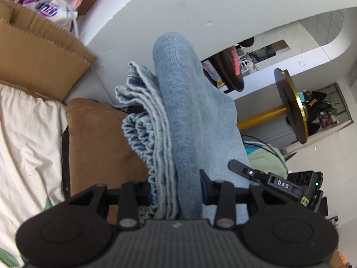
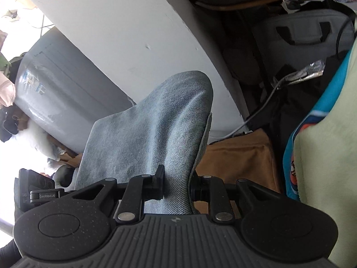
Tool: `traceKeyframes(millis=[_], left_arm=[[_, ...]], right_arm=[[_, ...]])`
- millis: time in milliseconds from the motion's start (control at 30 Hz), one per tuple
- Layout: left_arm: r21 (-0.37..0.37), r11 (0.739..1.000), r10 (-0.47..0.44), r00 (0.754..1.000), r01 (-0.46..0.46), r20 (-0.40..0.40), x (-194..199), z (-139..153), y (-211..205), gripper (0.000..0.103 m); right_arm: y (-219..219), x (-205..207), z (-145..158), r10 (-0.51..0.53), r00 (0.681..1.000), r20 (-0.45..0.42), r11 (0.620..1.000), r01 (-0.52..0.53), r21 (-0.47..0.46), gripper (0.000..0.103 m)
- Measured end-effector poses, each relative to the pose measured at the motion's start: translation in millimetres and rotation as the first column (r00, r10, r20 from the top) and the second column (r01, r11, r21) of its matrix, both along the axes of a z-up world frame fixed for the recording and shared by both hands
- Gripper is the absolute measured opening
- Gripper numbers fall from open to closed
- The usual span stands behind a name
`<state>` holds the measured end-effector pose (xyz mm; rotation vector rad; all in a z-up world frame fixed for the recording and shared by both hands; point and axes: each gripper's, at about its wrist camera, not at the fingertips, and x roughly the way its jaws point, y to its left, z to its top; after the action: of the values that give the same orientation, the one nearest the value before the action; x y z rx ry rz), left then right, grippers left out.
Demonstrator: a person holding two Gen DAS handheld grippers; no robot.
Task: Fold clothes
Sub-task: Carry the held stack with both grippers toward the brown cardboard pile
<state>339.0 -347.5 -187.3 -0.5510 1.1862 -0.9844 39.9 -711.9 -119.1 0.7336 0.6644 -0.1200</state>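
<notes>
Where the left wrist view looks out, a white wall [image 1: 138,17] fills most of the background, with a cream sheet [image 1: 24,138] at the left edge and brown cardboard [image 1: 38,53] above it. A brown cushion [image 1: 98,138] lies beside the sheet, directly behind the garment.

The garment [image 1: 185,120] is light blue denim, folded into several layers. In the left wrist view it stands up out of the left gripper [image 1: 176,192] as a thick bundle: a smooth rounded fold on the right, and on the left a stack of paler edges with a gathered, ruffled band, apparently elastic. The weave is faded and evenly washed, with no visible print. The left fingers are closed on this bundle, pads pressing both sides of the stacked layers.

In the right wrist view the same denim [image 2: 154,120] rises from the right gripper [image 2: 177,187] as a smoother, thinner fold, peaked at the top with a soft crease down its middle and a stitched hem along its right edge. The right fingers are clamped on it, set narrower than the left pair. Behind it lie a grey cylinder-like object [image 2: 53,89] at left, a brown cloth [image 2: 241,158] at lower right, and a pale green fabric [image 2: 328,156] at the right edge.

A black round table [image 1: 292,105] on a gold post stands at the right of the left view.
</notes>
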Motion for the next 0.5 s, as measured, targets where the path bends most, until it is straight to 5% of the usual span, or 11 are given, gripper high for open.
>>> traceKeyframes(millis=[500], left_arm=[[-0.032, 0.998, 0.058, 0.998, -0.058, -0.029, 11, -85, -19, 0.04]], right_arm=[[-16, 36, -81, 0.011, 0.998, -0.062, 0.998, -0.015, -0.061, 0.021]])
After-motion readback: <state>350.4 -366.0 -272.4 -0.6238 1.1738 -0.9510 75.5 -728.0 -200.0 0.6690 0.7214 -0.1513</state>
